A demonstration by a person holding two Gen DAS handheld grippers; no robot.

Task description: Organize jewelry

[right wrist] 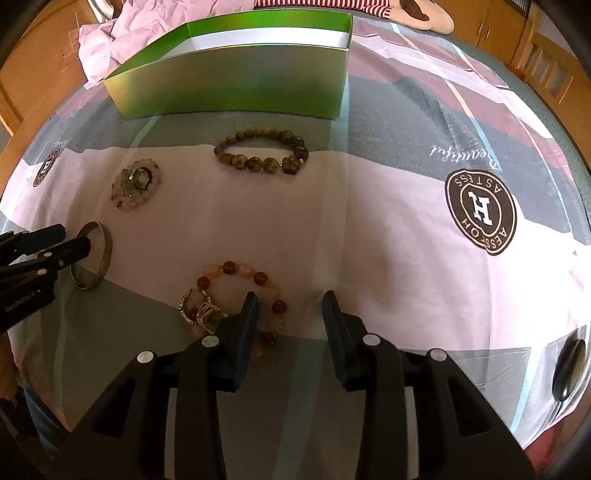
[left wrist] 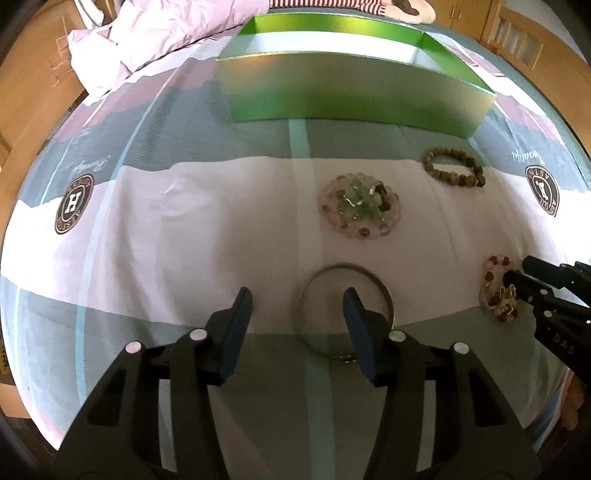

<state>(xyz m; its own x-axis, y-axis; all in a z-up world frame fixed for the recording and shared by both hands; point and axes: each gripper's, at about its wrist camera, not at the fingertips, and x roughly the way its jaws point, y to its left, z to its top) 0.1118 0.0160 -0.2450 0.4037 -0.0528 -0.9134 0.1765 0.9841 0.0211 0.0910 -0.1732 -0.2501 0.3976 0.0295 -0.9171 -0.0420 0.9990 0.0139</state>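
Note:
An open green box (left wrist: pixel 351 92) (right wrist: pixel 236 85) stands at the far side of the bed. On the sheet lie a brown bead bracelet (left wrist: pixel 454 171) (right wrist: pixel 260 155), a pale pink and green bead bracelet (left wrist: pixel 360 206) (right wrist: pixel 136 188), a metal bangle (left wrist: pixel 314 280) (right wrist: pixel 105 254) and a red and cream bead bracelet with gold charms (left wrist: pixel 498 293) (right wrist: pixel 229 291). My left gripper (left wrist: pixel 297 306) (right wrist: pixel 72 238) is open over the bangle, one finger inside its ring. My right gripper (right wrist: pixel 290 308) (left wrist: pixel 517 269) is open, its left finger over the red bracelet's right side.
A rumpled pink quilt (left wrist: pixel 155 33) lies at the back left. A striped plush toy (right wrist: pixel 406 11) lies behind the box. Wooden furniture (left wrist: pixel 33 85) surrounds the bed. A dark round object (right wrist: pixel 569 365) sits at the right edge.

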